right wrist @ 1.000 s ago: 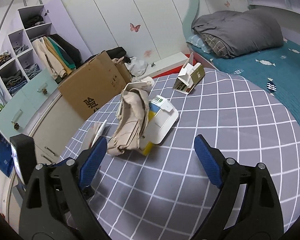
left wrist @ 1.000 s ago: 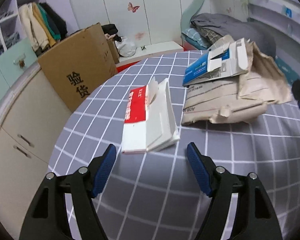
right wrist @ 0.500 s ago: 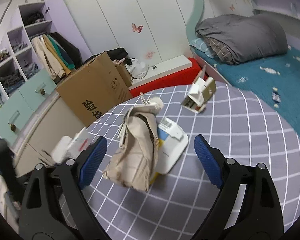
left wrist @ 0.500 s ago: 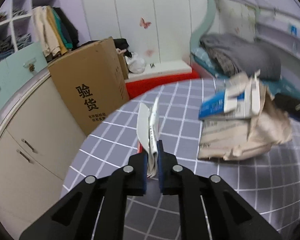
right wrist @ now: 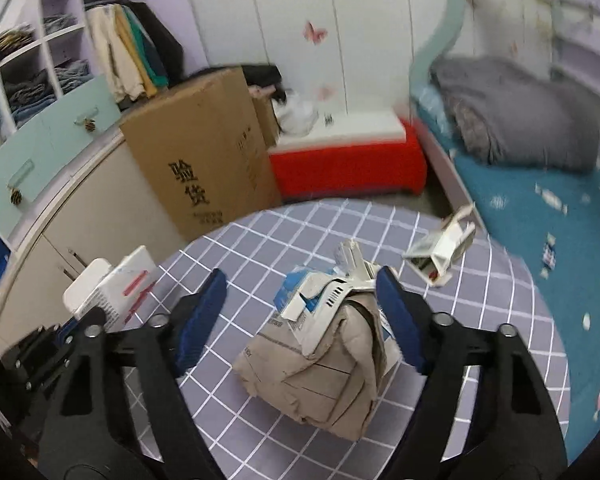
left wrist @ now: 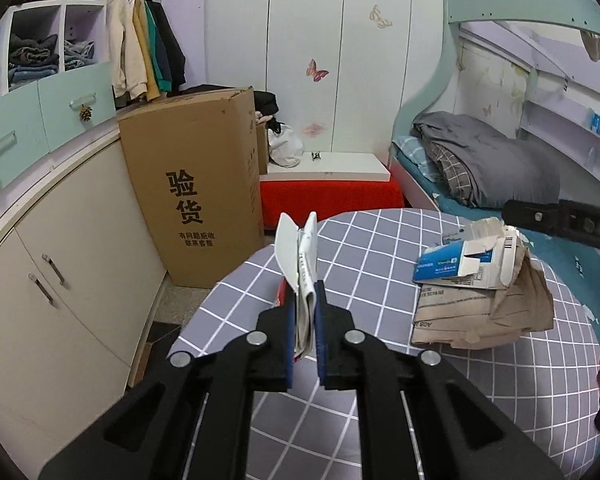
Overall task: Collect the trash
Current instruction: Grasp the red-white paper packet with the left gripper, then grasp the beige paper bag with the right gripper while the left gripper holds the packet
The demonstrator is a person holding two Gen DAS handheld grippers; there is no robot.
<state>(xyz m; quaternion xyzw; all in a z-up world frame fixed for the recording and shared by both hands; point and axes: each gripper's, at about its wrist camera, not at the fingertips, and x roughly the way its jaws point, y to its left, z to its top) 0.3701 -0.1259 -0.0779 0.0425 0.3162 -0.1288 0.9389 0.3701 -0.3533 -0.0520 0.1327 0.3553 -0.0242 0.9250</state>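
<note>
Left wrist view: left claw [left wrist: 303, 330], open a second ago, now clenched on red-and-white carton [left wrist: 300, 264], lifted off counter [left wrist: 380, 248]; first trash secured. Right claw [right wrist: 300, 316] spread wide, straddling crumpled paper bag [right wrist: 320, 372], likely next

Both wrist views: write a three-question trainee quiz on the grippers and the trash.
1. True or false: the left gripper is shut on the flattened red-and-white carton.
2. What lies between the right gripper's open fingers? A) the crumpled brown paper bag B) a bottle C) nothing
3. Fill in: a small torn box lies on the checked tablecloth near the edge toward the ____.

Key: 1 true, the carton stands upright between the pads. 2 A, with the blue-and-white carton on top; no contact is clearly visible. 3 bed.
</note>
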